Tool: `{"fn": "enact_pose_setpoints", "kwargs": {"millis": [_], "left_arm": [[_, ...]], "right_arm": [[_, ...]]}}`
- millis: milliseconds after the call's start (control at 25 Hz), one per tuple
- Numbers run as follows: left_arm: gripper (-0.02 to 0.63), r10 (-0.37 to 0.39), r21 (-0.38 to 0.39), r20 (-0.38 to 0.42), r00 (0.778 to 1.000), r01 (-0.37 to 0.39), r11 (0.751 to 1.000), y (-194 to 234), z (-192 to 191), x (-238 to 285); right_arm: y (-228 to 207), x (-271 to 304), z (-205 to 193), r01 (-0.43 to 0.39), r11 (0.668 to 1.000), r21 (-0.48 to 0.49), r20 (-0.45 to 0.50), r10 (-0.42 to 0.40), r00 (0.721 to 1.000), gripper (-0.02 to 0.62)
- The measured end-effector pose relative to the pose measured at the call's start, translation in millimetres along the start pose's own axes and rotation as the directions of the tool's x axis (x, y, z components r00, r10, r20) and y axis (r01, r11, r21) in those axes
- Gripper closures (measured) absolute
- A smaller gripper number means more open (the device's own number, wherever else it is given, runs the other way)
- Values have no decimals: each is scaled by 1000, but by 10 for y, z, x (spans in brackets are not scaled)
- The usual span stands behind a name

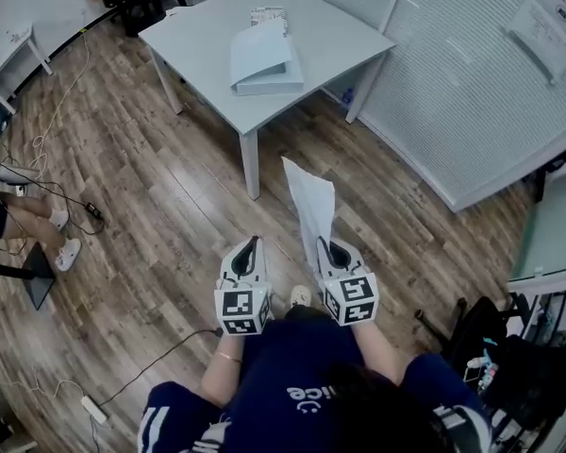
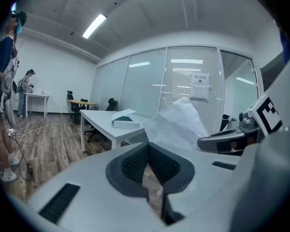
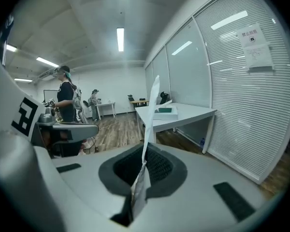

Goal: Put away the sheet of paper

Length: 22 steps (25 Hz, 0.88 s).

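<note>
A white sheet of paper (image 1: 309,201) stands up from my right gripper (image 1: 334,250), whose jaws are shut on its lower edge; in the right gripper view the sheet (image 3: 149,117) rises edge-on between the pads. My left gripper (image 1: 246,253) is shut with nothing in it, level with the right one, and it sees the paper (image 2: 183,122) off to its right. Both grippers hang over the wooden floor, short of the white table (image 1: 198,50). On that table lies an open white box (image 1: 262,61) with its lid raised.
A frosted glass partition with blinds (image 1: 472,83) runs along the right. Cables (image 1: 57,192) trail over the floor at left, where a person's feet (image 1: 61,239) show. A black bag and clutter (image 1: 495,347) sit at lower right. More people stand far back (image 3: 67,103).
</note>
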<state>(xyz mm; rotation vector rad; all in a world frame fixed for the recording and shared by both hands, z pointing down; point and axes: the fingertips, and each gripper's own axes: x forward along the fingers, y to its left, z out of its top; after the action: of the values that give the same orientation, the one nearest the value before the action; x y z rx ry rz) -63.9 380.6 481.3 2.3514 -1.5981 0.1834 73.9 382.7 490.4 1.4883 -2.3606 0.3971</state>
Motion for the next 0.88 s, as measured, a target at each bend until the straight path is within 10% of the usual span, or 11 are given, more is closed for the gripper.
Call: {"fn": "enact_pose_setpoints", "kwargs": {"millis": [880], "left_arm": [[603, 57, -24, -57, 997, -58, 998, 224, -7, 1050]], "right_arm": [[-740, 851, 194, -49, 996, 72, -8, 49, 999, 588]]}}
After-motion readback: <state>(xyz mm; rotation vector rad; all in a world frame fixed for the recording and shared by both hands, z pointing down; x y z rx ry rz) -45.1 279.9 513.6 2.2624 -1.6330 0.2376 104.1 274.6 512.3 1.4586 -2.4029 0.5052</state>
